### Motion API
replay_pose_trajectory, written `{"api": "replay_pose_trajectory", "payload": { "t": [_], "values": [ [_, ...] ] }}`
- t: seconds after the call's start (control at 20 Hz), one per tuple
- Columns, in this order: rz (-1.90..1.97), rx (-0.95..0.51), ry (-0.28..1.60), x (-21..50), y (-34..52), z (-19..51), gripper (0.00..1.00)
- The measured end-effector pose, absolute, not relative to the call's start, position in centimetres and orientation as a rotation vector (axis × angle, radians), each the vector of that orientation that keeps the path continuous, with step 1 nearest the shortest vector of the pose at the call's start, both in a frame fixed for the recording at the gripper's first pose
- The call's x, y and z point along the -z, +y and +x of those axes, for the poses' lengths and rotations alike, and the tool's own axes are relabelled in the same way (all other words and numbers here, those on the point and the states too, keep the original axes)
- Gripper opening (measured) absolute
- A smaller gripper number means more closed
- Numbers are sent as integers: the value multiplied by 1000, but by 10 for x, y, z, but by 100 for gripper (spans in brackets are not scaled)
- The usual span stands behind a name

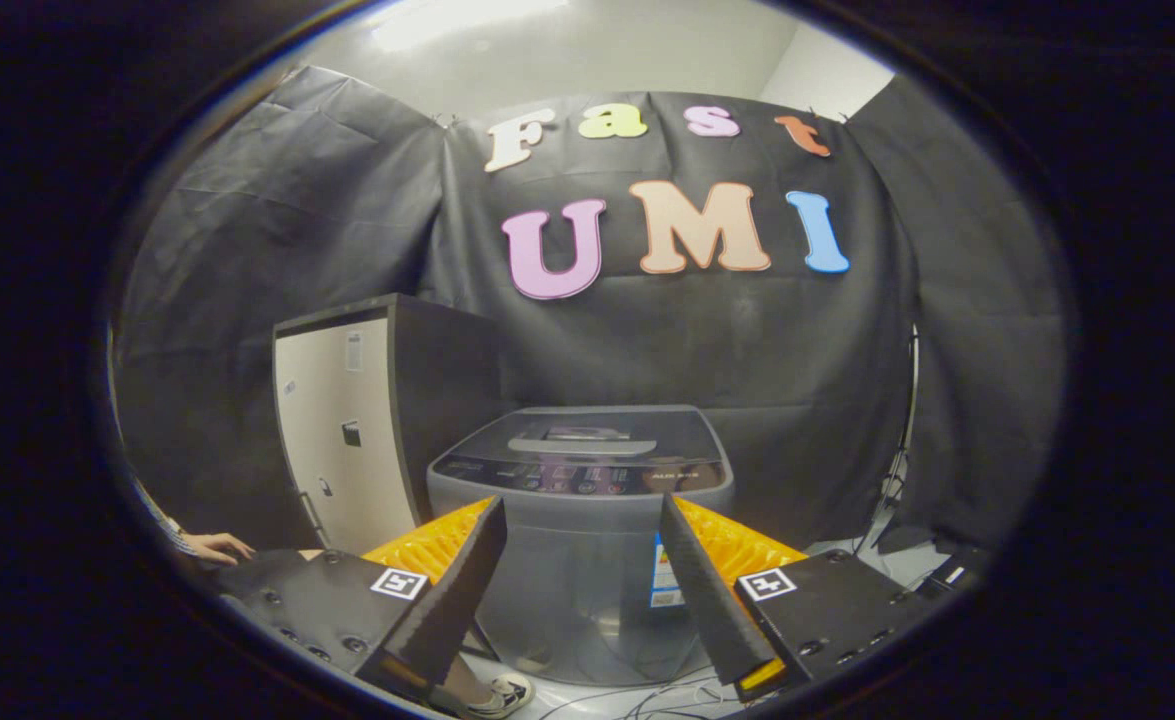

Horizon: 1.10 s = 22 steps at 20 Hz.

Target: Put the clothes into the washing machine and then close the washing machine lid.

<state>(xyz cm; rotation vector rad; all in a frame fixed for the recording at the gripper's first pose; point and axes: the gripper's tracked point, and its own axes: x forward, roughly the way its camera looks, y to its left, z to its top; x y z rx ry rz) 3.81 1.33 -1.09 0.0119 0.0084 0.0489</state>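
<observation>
1. Grey plastic is facing me: the washing machine (579, 520) is standing just ahead of my tool (579, 515), framed in the gap between its two fingers and beyond their tips, against the black cloth wall.
2. My tool is hanging released, its fingers spread wide and pressing on nothing.
3. The washing machine lid (587, 435) is lying down flat on top, so I am judging it closed for now.
4. I am seeing no clothes anywhere, neither in my tool nor around the machine; whether any are already inside I cannot tell through the lid.
5. So the task is looking either finished or not yet begun, and I cannot say which.
6. To the machine's left a tall cabinet (347, 430) is standing, and a person's hand (215, 546) is resting low beside my left finger.
7. Cables are trailing on the floor (647, 695) by the machine's base.
</observation>
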Motion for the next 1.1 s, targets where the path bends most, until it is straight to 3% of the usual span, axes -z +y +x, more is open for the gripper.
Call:
{"api": "replay_pose_trajectory", "payload": {
  "t": [0.7, 1.1],
  "values": [
    [31, -61, -26, 11, 2, 88, 97],
    [16, -47, 56, 36, 1, 76, 97]
  ]
}}
